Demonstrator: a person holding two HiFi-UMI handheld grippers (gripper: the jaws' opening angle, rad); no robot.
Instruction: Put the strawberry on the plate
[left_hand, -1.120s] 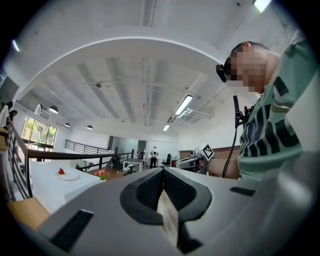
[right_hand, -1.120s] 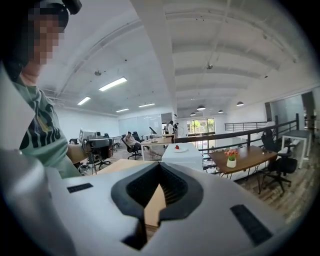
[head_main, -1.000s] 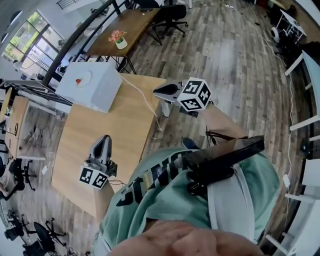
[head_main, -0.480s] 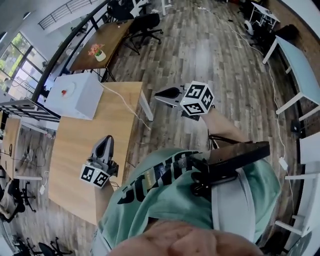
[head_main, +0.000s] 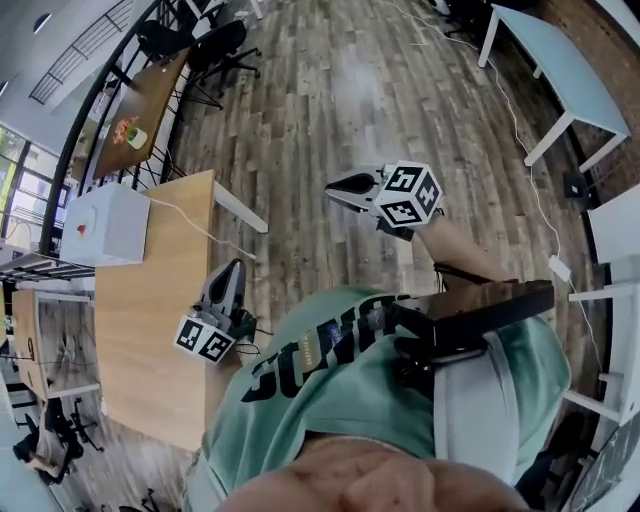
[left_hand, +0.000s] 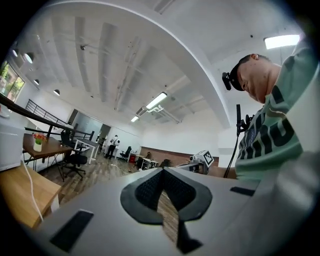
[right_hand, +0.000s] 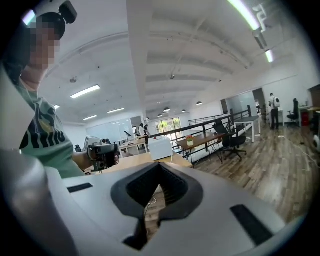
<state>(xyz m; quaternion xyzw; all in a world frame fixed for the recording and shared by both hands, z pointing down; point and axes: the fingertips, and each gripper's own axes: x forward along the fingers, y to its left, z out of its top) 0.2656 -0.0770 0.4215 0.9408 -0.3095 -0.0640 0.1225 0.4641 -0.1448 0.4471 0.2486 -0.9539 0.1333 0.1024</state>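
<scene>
A small red strawberry lies on a pale round plate atop a white box at the far end of the wooden table, far left in the head view. My left gripper hovers at the table's right edge, jaws shut and empty. Off the table, over the floor, my right gripper is also shut with nothing in it. In the right gripper view the white box shows beyond the shut jaws. The left gripper view looks past its shut jaws into the room.
A white cable runs from the box across the table. Behind it stand a second desk with a potted plant and black office chairs. A railing borders the far side. Wood floor spreads to the right.
The head view has swung to the right: table and white box slid toward the left edge and look smaller. Both grippers stayed shut and kept about the same places relative to the person's body.
</scene>
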